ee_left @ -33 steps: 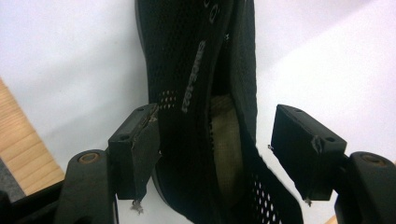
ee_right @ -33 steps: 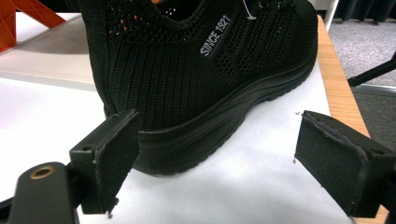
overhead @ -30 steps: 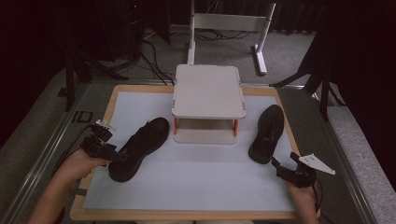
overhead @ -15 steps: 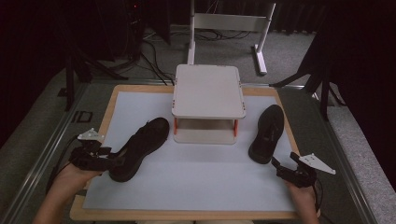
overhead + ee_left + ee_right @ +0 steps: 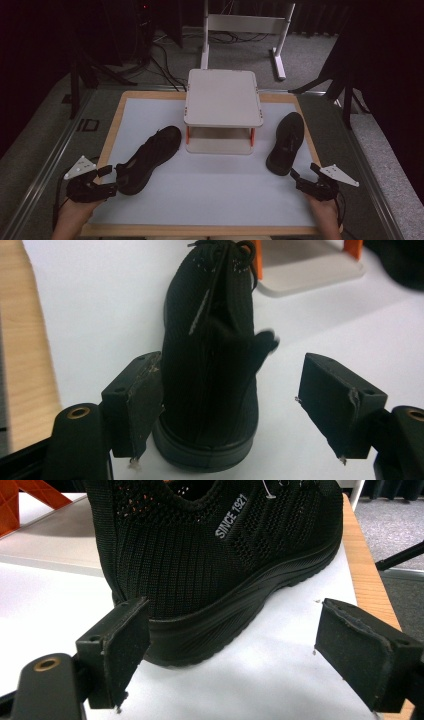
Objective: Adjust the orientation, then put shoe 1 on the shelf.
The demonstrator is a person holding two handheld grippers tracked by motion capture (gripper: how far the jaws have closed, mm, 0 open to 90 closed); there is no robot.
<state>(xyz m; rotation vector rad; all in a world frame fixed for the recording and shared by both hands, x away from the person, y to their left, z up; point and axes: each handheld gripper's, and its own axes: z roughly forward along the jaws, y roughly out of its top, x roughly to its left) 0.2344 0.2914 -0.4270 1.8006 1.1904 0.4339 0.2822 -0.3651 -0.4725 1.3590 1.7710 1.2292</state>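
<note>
Now my left gripper (image 5: 232, 410) has just been opening; its jaws stand wide around the left shoe's (image 5: 148, 159) heel near the board's (image 5: 200, 200) left edge, gripping nothing. Right gripper (image 5: 250, 650) open, empty, behind the right shoe (image 5: 286, 143) by the right edge, ready to grasp.

High view looks down; claw views sit close behind each shoe (image 5: 150, 159).

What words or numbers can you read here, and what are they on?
"SINCE 1921": white letters on the side of the right shoe, seen in the right gripper view.
"ID": faint dark marks on the grey floor left of the board, too dim to be sure.
</note>
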